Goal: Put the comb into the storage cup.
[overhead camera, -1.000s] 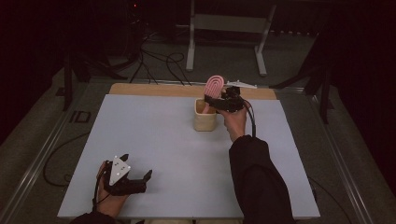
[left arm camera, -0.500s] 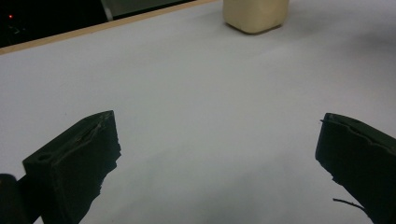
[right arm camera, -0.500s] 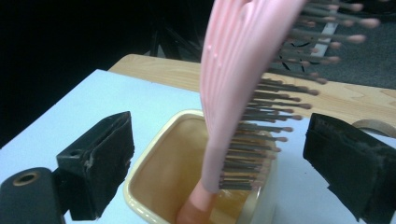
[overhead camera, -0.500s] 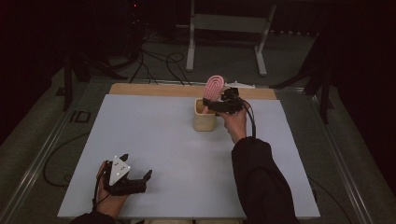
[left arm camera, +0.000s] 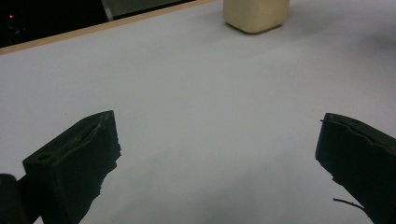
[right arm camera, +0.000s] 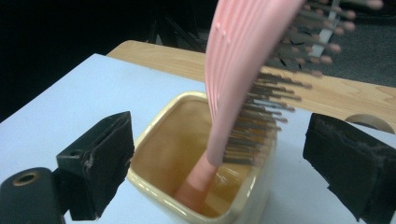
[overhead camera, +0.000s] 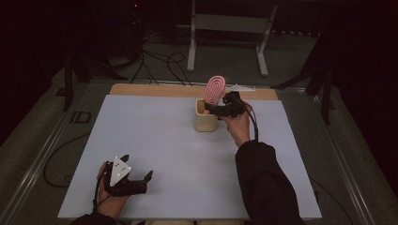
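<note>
— Where's the pink hairbrush [right arm camera: 243,88] now?

— Standing handle-down in the cream cup [right arm camera: 154,196], between the right gripper [right arm camera: 219,158]'s jaws, which have just been opening and stand apart, apparently clear of it.

— How to finish well?

— Draw straight back from the cup without brushing the bristles. The left gripper [left arm camera: 219,158] rests open, far off.
</note>
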